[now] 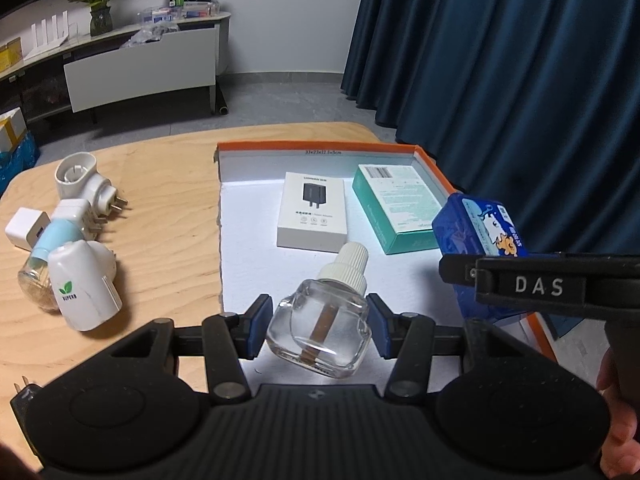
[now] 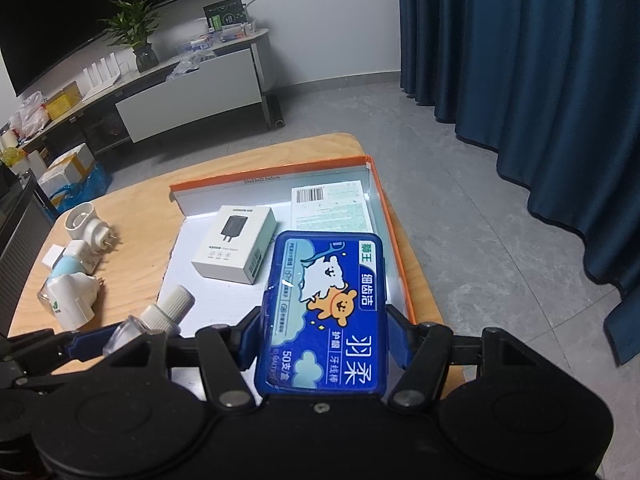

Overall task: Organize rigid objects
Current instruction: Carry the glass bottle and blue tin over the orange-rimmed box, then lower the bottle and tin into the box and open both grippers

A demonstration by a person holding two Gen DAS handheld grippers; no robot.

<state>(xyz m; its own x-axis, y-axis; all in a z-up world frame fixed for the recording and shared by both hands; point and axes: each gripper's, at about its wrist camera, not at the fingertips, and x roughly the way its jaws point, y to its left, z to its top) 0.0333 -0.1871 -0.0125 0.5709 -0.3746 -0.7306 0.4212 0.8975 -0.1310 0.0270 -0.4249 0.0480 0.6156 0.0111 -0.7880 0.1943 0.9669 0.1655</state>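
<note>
On the wooden table [image 1: 168,208] sits a shallow orange-rimmed box lid [image 1: 320,147], open side up, white inside; it takes up the right half of the tabletop, its far rim close to the table's far edge.

Inside the lid, far right corner: a teal box [image 1: 394,210] lying flat, barcode label uppermost. Just left of it, also flat, a white charger box [image 1: 313,210] with a picture of a black plug on top. The two are near each other but apart.

Left of the lid, on bare wood: a cluster of white plug-in units [image 1: 86,182], pins pointing towards the lid. Nearest one carries a green leaf mark [image 1: 86,282]. A pale blue cap and a clear bottle lie among them, touching; exact stacking not readable.

Right gripper [image 2: 323,338]: pads sit against both long sides of a blue floss-pick case [image 2: 323,312], label up, cartoon bear visible. Case is held over the near right part of the lid, partly covering the teal box from the right wrist view. Whether it touches the lid floor cannot be told.

Left gripper [image 1: 318,330]: blue pads pinching a small clear glass bottle [image 1: 320,330] with a ribbed white cap [image 1: 348,268] and a brown wick inside. Bottle tilted, cap pointing away, over the near white floor of the lid.
</note>
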